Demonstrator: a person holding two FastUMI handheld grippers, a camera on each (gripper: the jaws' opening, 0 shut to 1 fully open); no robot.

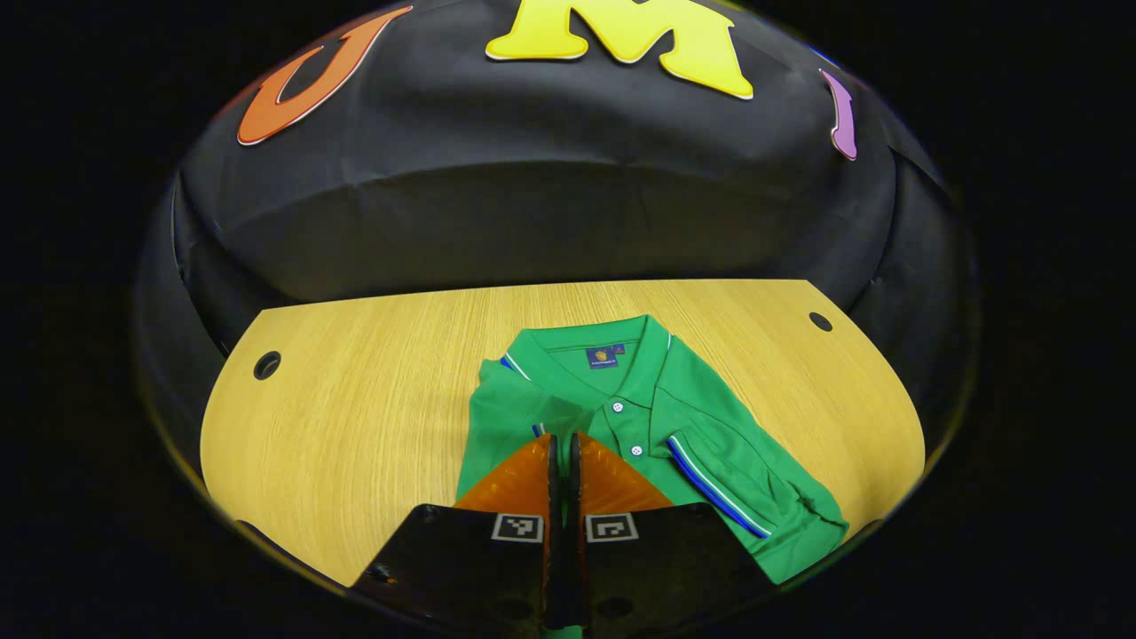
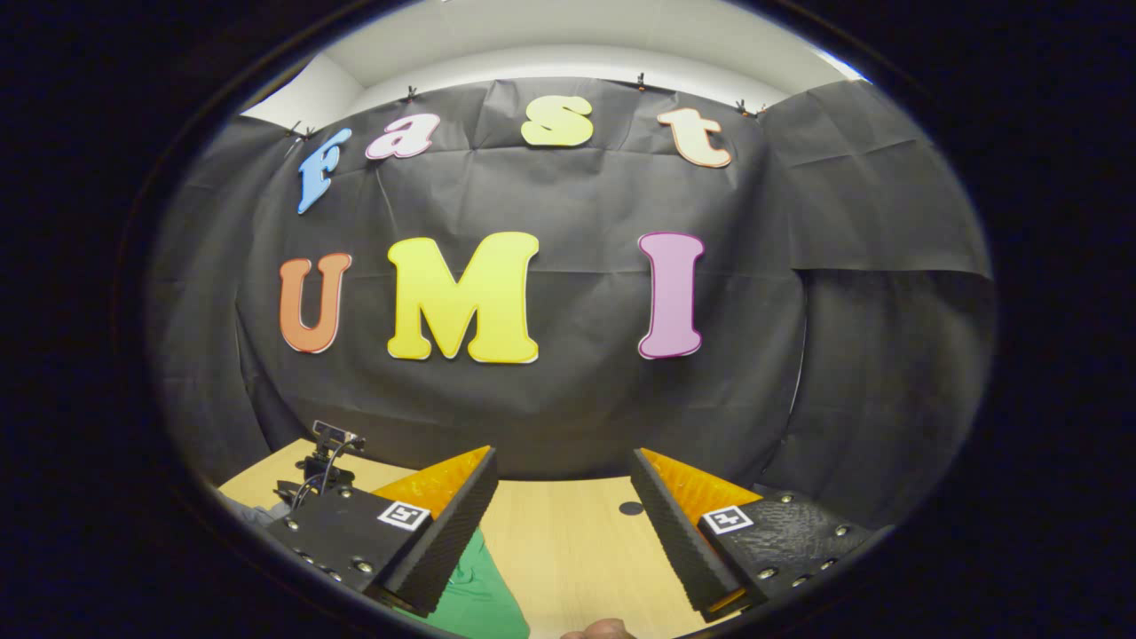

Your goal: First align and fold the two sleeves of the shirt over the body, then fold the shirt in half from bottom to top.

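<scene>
Green shirt [image 1: 657, 426] flat on table [image 1: 355, 417], both sleeves already folded over body; left gripper [image 1: 563, 448] clenched, seemingly on hem for bottom-to-top fold, right gripper [image 2: 563, 497] spread, lifted clear, grasping nothing.

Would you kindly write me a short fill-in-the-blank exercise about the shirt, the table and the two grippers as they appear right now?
1. The shirt lying on the table is ____ in colour.
2. The jaws of the left gripper are ____.
3. The jaws of the right gripper are ____.
4. The table's surface is made of light ____.

Missing words: green; shut; open; wood
</scene>
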